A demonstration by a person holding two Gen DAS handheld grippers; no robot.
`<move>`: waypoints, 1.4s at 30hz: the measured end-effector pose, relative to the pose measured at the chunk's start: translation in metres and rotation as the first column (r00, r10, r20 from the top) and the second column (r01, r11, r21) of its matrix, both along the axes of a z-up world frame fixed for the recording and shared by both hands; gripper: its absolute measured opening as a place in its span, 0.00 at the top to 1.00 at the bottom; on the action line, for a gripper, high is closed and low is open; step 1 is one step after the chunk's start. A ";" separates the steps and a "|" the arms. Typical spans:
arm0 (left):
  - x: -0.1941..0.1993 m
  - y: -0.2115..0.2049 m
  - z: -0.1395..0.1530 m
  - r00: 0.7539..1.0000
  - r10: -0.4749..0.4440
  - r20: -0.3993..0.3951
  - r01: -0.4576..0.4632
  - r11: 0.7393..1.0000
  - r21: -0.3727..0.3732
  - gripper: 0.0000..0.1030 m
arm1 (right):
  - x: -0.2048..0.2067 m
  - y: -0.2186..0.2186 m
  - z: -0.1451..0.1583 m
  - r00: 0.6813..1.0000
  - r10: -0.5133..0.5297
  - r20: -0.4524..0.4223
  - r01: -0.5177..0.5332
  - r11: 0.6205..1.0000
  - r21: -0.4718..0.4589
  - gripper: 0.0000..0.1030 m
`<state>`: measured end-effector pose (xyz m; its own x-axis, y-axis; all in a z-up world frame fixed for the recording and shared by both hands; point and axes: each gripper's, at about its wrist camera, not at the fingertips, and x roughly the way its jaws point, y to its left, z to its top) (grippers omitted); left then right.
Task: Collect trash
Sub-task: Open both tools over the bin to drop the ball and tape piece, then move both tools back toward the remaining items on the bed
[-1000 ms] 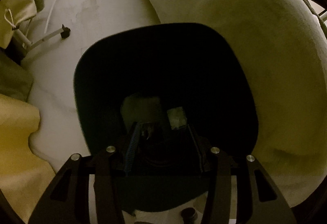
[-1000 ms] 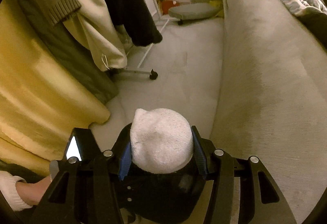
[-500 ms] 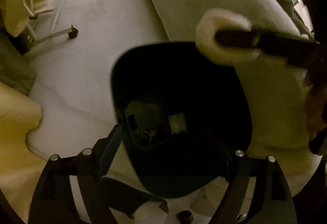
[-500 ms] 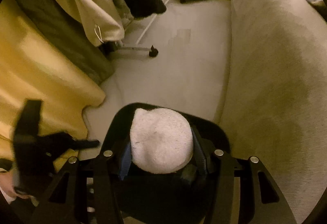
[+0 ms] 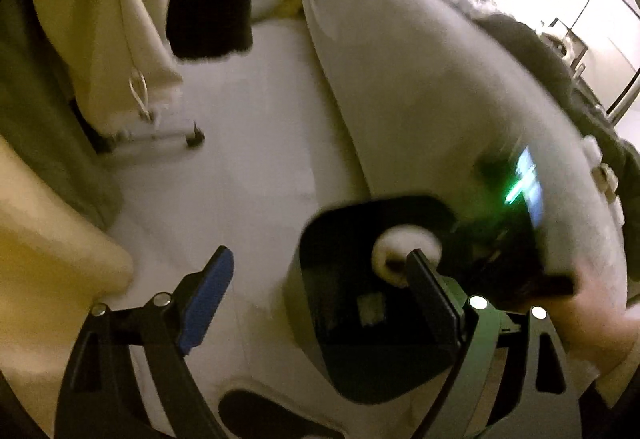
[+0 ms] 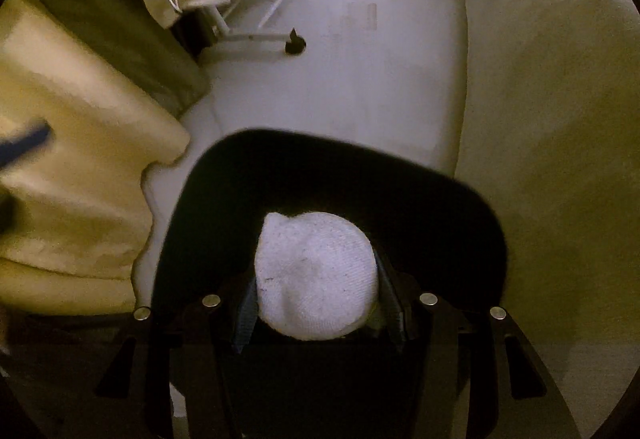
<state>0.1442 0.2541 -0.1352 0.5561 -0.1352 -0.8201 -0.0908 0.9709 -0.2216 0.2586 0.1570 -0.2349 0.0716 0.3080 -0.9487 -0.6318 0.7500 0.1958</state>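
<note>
Bed [image 5: 420, 87]: pale mattress side fills the 12 to 3 o'clock sector of the left wrist view and the 1 to 4 o'clock sector of the right wrist view [image 6: 560, 119], with rumpled dark bedding along its top edge in the left view. Floor [image 5: 256, 159]: light, bare strip running between the bed and the hanging clothes [image 5: 100, 19], which occupy the 9 to 12 o'clock sector of both views; a yellow fabric mass [image 6: 80, 179] lies at 8 to 9 o'clock. Clothes-rack foot with castor [image 6: 294, 46]: stands on the floor at 11 o'clock in the right view. Black bin [image 5: 360, 319]: stands on the floor hard against the bed side, opening upward, at 5 o'clock in the left view; in the right view its rim [image 6: 340, 167] curves directly ahead of the tool. Left gripper [image 5: 320, 299]: fingers spread wide and carrying nothing, its blue-padded finger over bare floor at 7 o'clock, the other finger overlapping the bin mouth. Right gripper [image 6: 316, 295]: fingers closed on a balled white sock [image 6: 316, 275], held above the bin mouth; the same sock [image 5: 404, 251] appears in the left view just over the bin's far rim. View is motion-blurred at 3 o'clock in the left frame
</note>
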 end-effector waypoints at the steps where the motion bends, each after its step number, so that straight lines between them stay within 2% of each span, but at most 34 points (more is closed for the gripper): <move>1: 0.002 0.001 0.006 1.000 0.004 0.018 -0.004 1.000 0.001 0.13 | -0.002 0.002 -0.005 1.000 0.004 -0.007 -0.004 1.000 -0.009 0.48; 3: 0.004 0.002 0.023 0.998 0.007 0.069 -0.008 1.000 0.005 0.13 | -0.005 0.005 -0.015 1.000 0.012 -0.022 -0.013 1.000 -0.029 0.48; 10: 0.007 -0.003 0.056 0.987 -0.006 0.163 -0.001 0.999 0.047 0.13 | -0.019 0.013 -0.046 0.997 0.043 -0.057 -0.048 0.994 -0.099 0.47; 13: 0.010 -0.009 0.072 0.978 -0.014 0.209 0.003 0.999 0.055 0.13 | -0.022 0.015 -0.053 0.997 0.050 -0.063 -0.057 0.992 -0.116 0.41; 15: 0.008 -0.015 0.083 0.972 -0.023 0.232 0.008 0.998 0.064 0.13 | -0.025 0.016 -0.058 0.996 0.054 -0.070 -0.062 0.990 -0.126 0.30; 19: 0.007 -0.024 0.100 0.962 -0.027 0.271 0.011 0.998 0.061 0.13 | -0.026 0.017 -0.057 0.996 0.058 -0.070 -0.067 0.989 -0.132 0.27; 23: 0.008 -0.031 0.117 0.949 -0.022 0.316 0.004 0.998 0.058 0.13 | -0.025 0.018 -0.042 0.997 0.064 -0.050 -0.069 0.991 -0.110 0.27; 27: 0.014 -0.038 0.128 0.942 -0.005 0.335 -0.008 0.999 0.039 0.13 | -0.025 0.016 -0.014 0.998 0.063 -0.024 -0.064 0.997 -0.053 0.22; 32: 0.022 -0.056 0.138 0.934 -0.014 0.357 -0.011 0.998 0.069 0.13 | -0.021 0.008 0.024 0.998 0.057 0.003 -0.057 0.998 0.023 0.18; 37: 0.031 -0.076 0.144 0.923 -0.025 0.385 -0.020 0.993 0.114 0.13 | -0.016 -0.018 0.066 0.998 0.027 0.053 -0.032 0.995 0.098 0.14; 42: 0.039 -0.091 0.153 0.912 -0.023 0.409 -0.021 0.994 0.103 0.13 | -0.011 -0.056 0.099 0.989 -0.022 0.147 0.004 0.993 0.120 0.12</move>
